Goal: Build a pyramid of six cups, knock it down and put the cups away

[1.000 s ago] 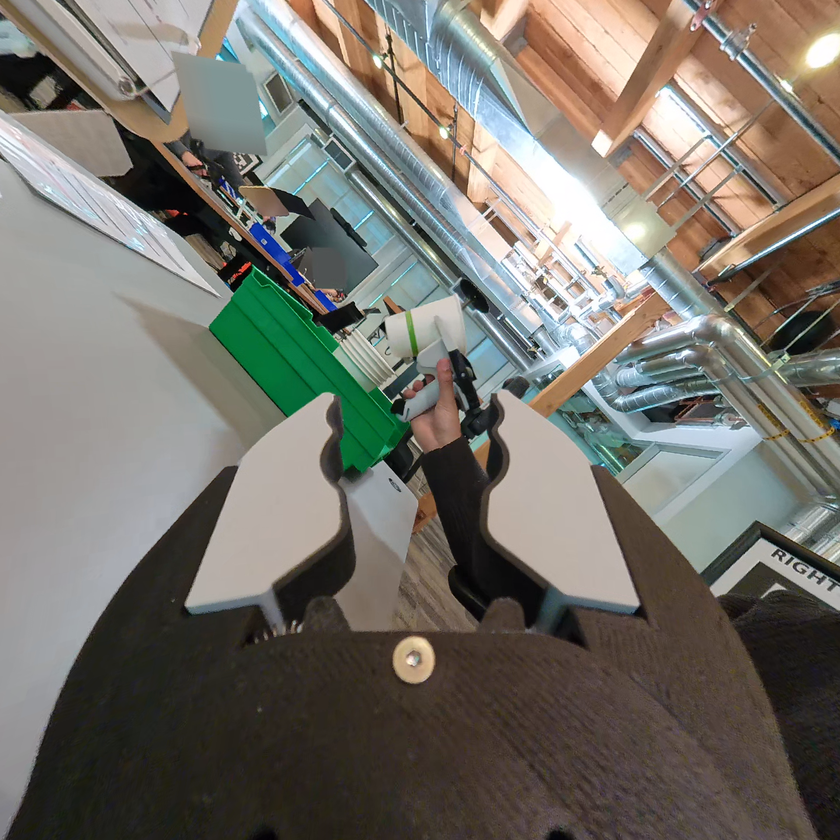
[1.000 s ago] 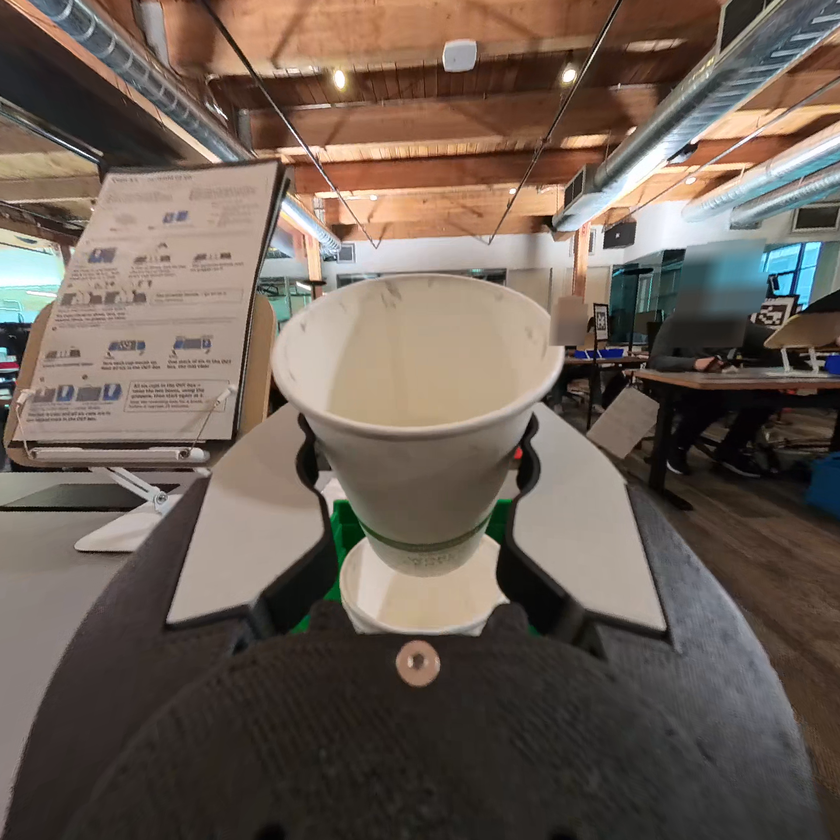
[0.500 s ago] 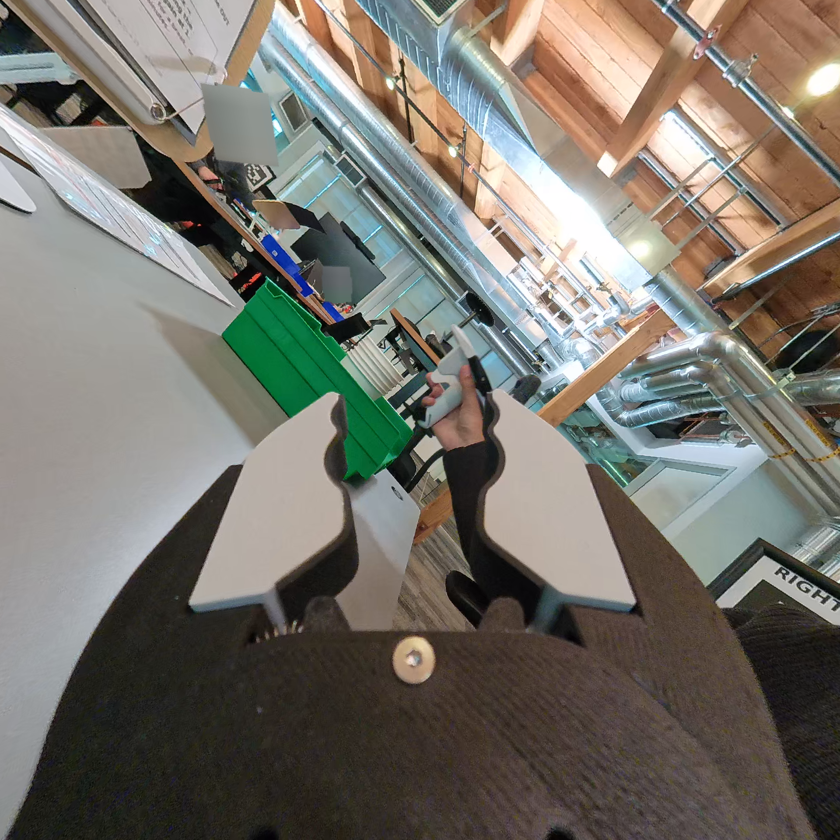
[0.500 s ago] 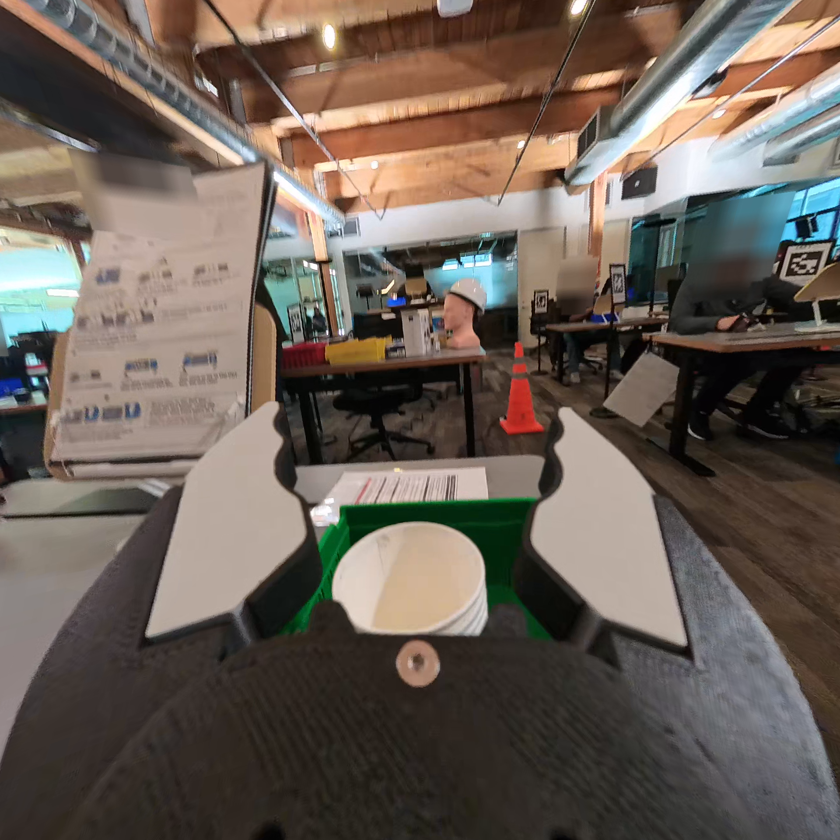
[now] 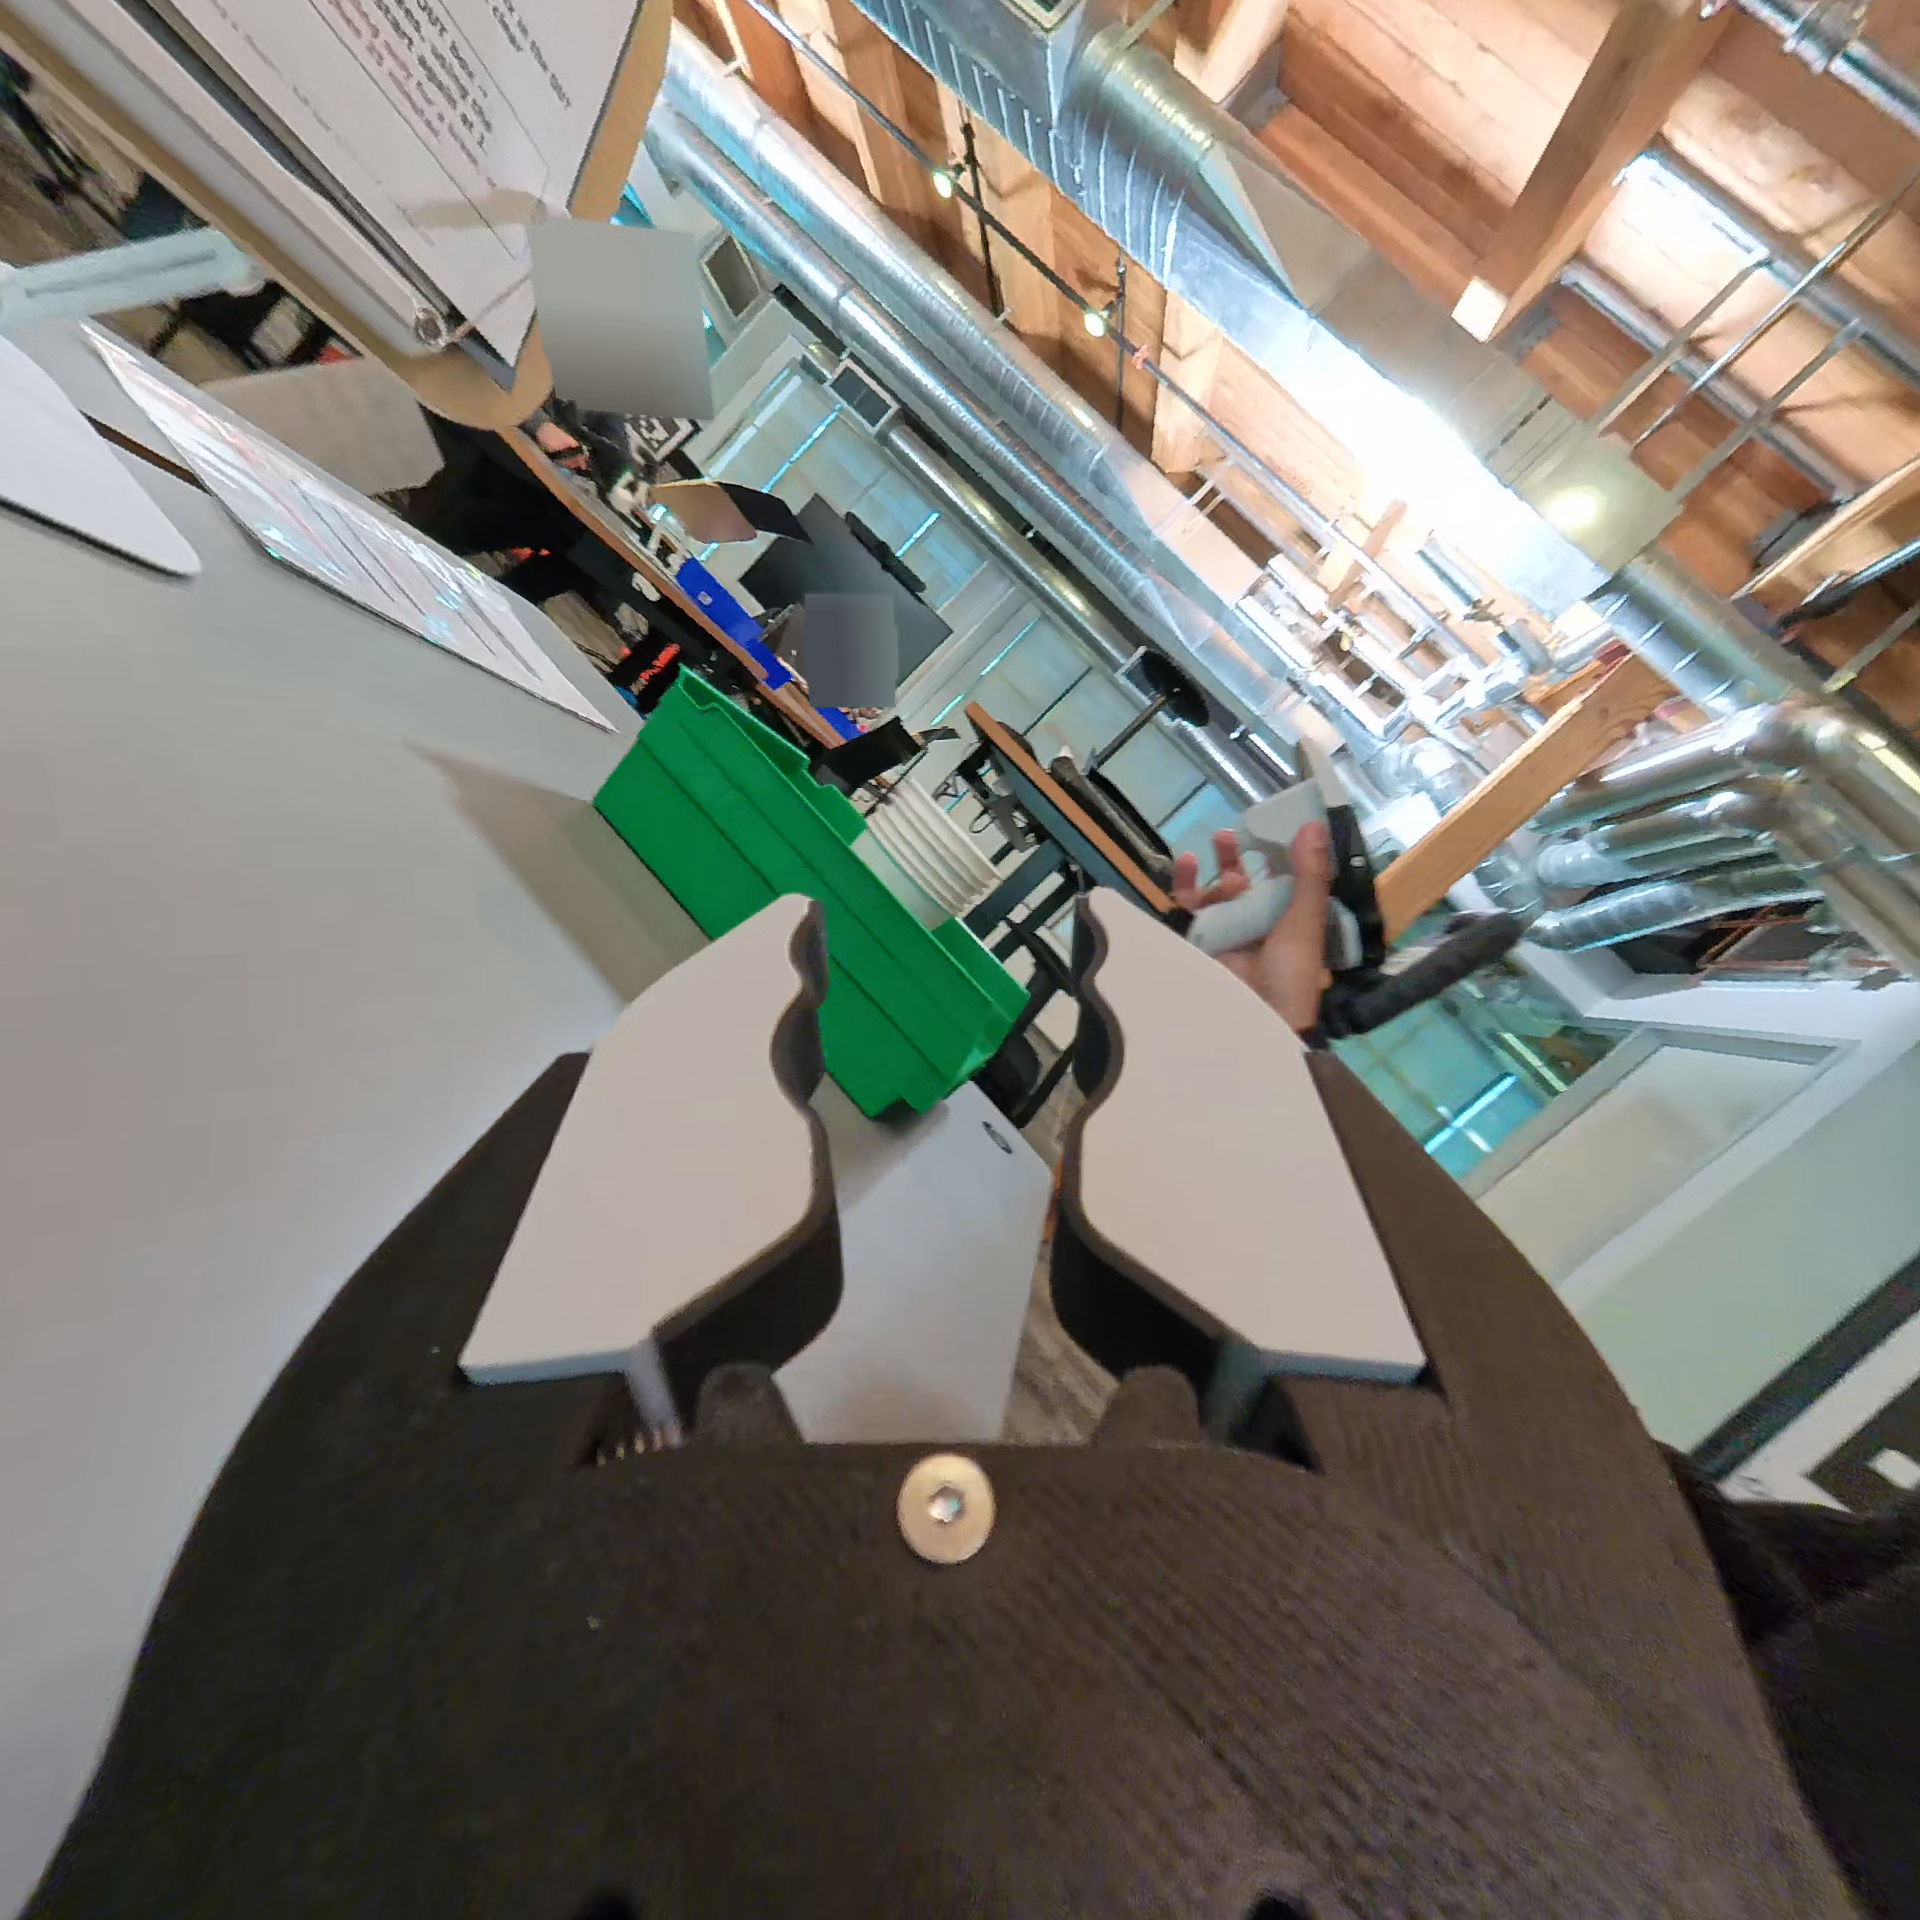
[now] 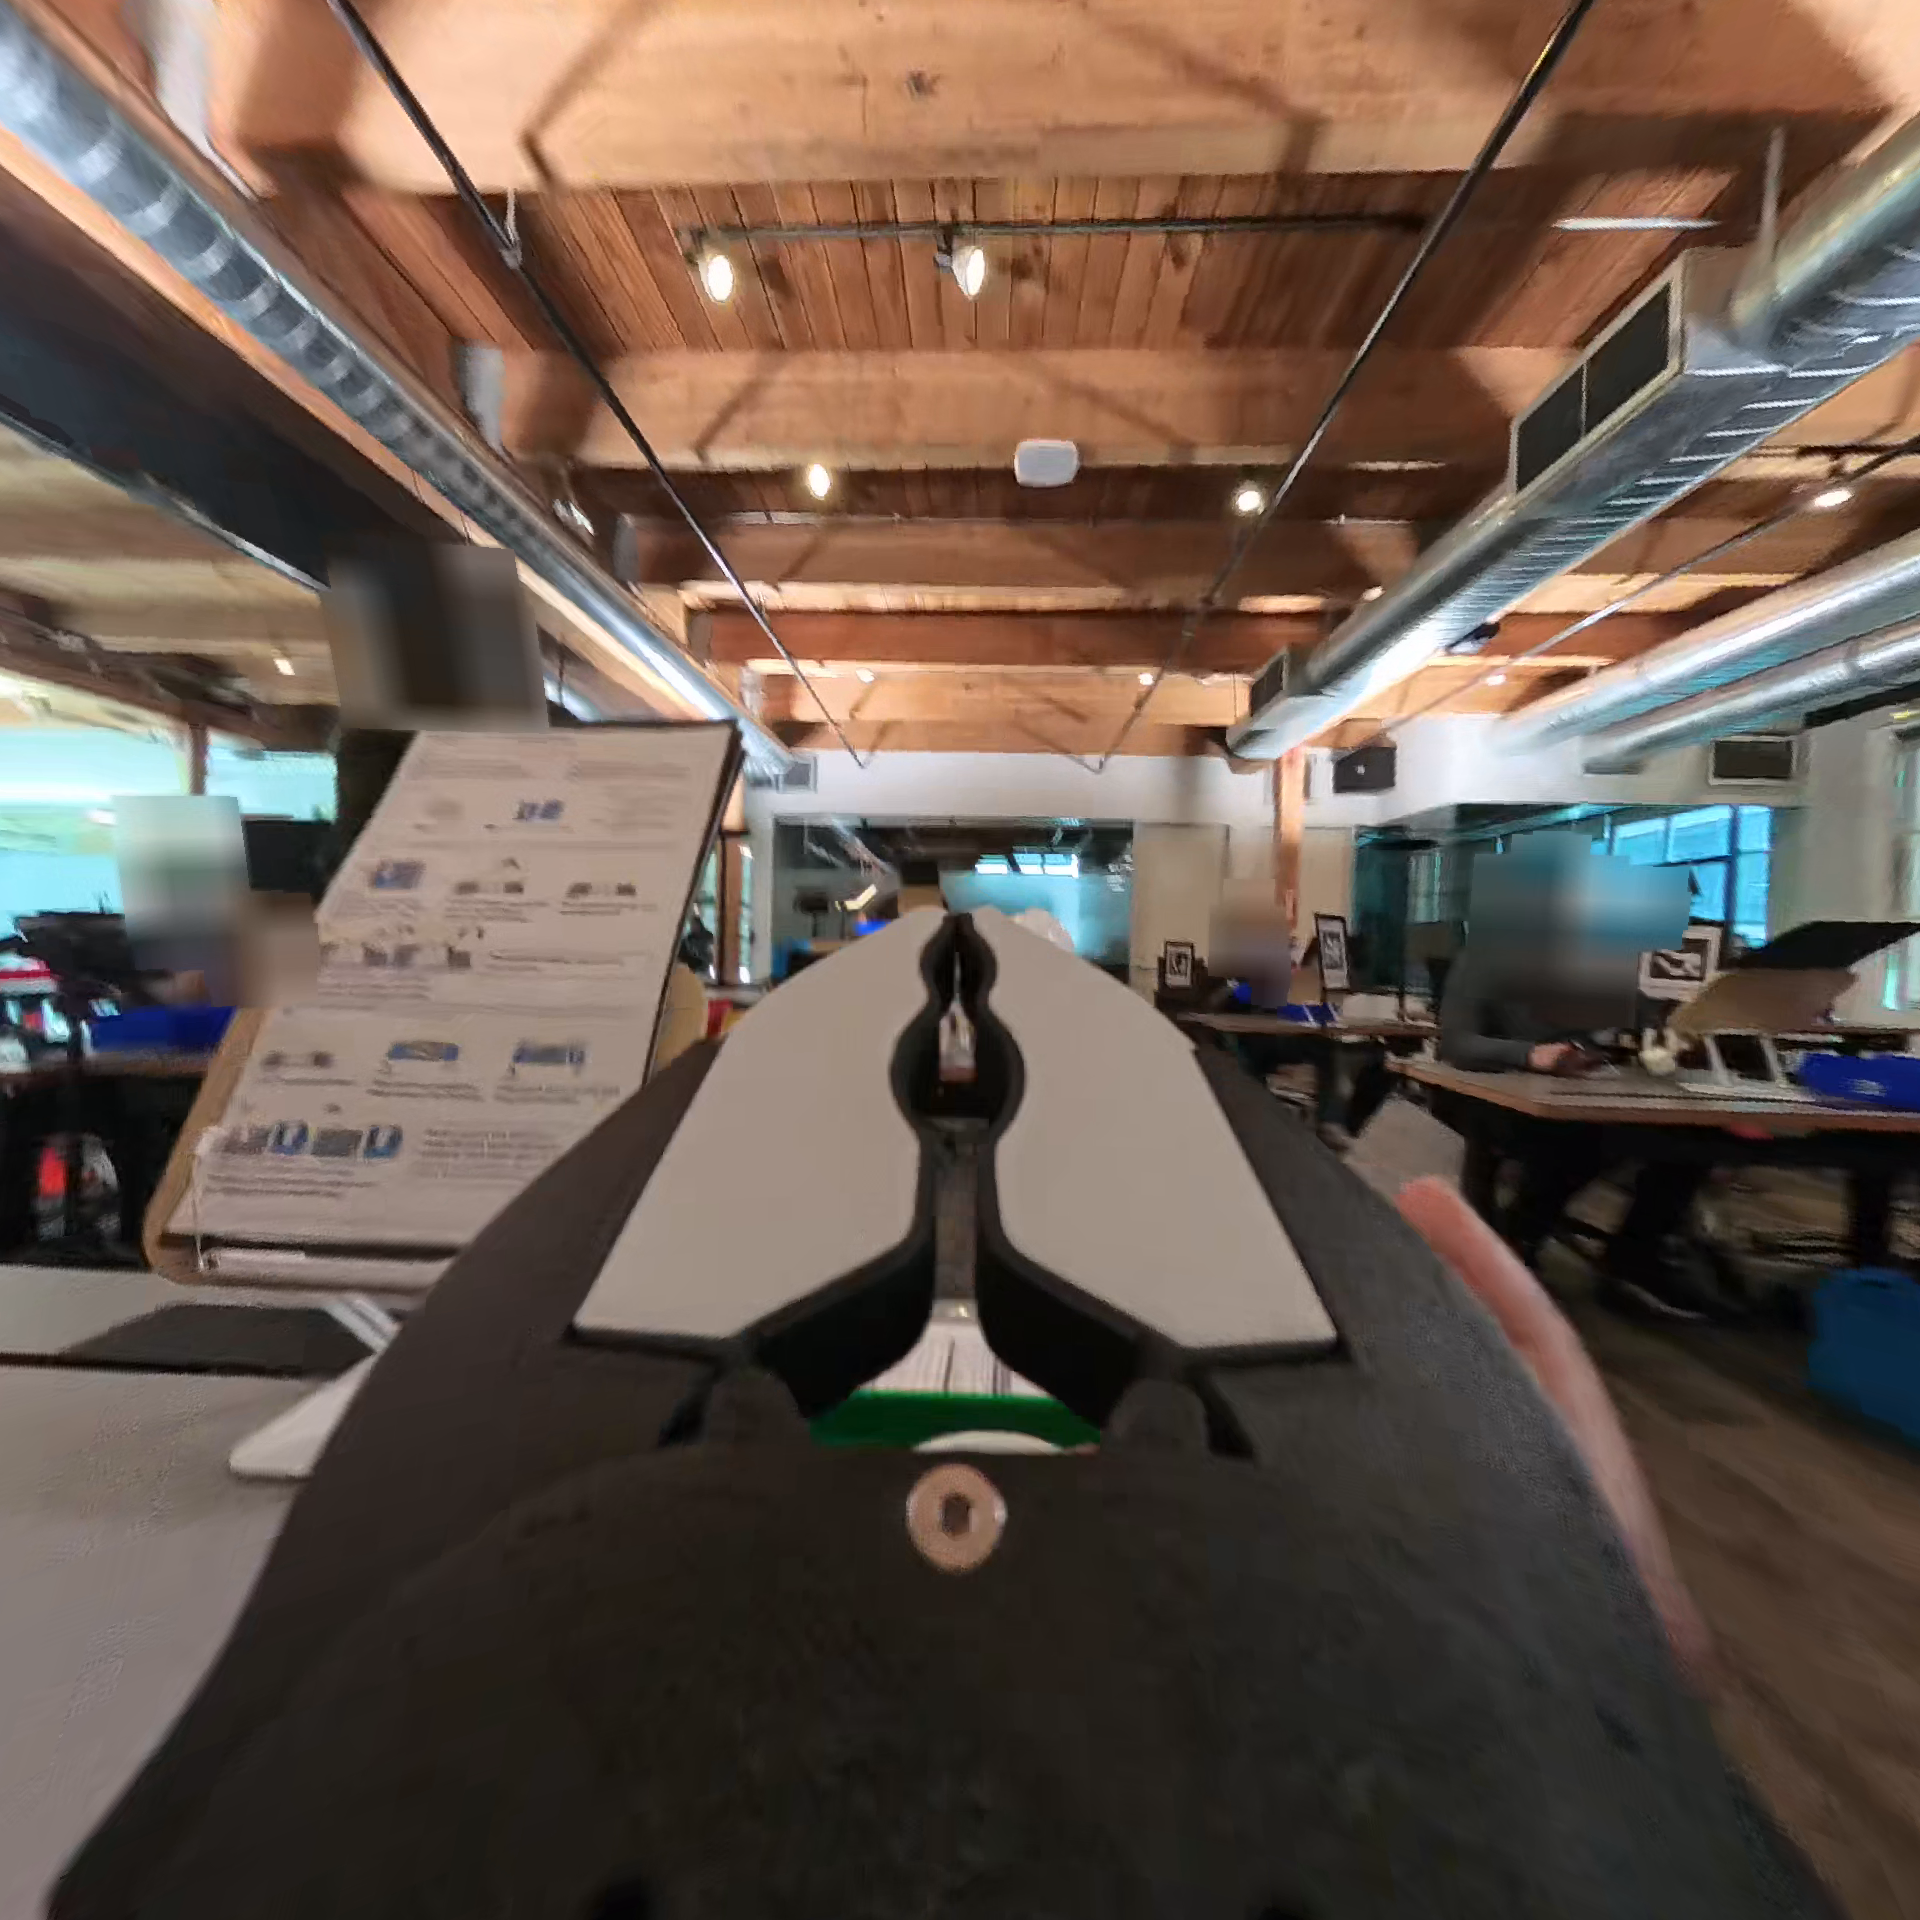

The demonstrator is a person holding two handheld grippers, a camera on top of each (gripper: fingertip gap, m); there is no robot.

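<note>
My left gripper point(image 5: 943, 940) is open and empty above the grey table point(image 5: 260, 987), with its jaws framing a green bin point(image 5: 769, 873) that stands at the table's corner. A stack of white paper cups point(image 5: 925, 847) sticks out of the bin. My right gripper point(image 6: 961, 935) is shut with nothing between its fingers and is raised above the bin, of which only a green sliver point(image 6: 935, 1411) shows under the fingers. In the left wrist view the right gripper point(image 5: 1311, 774) is held by a hand point(image 5: 1283, 935) to the right of the bin.
An instruction sheet on a stand point(image 6: 488, 987) rises at the table's back left. A flat sheet point(image 5: 343, 561) lies on the table near the bin. Desks with seated people point(image 6: 1538, 1039) fill the room to the right. A blue bin point(image 6: 1860, 1351) sits on the floor.
The right gripper let a white paper cup go onto the stack in the green bin, opened wide, then rose and shut on air. The left gripper's jaws narrowed a little.
</note>
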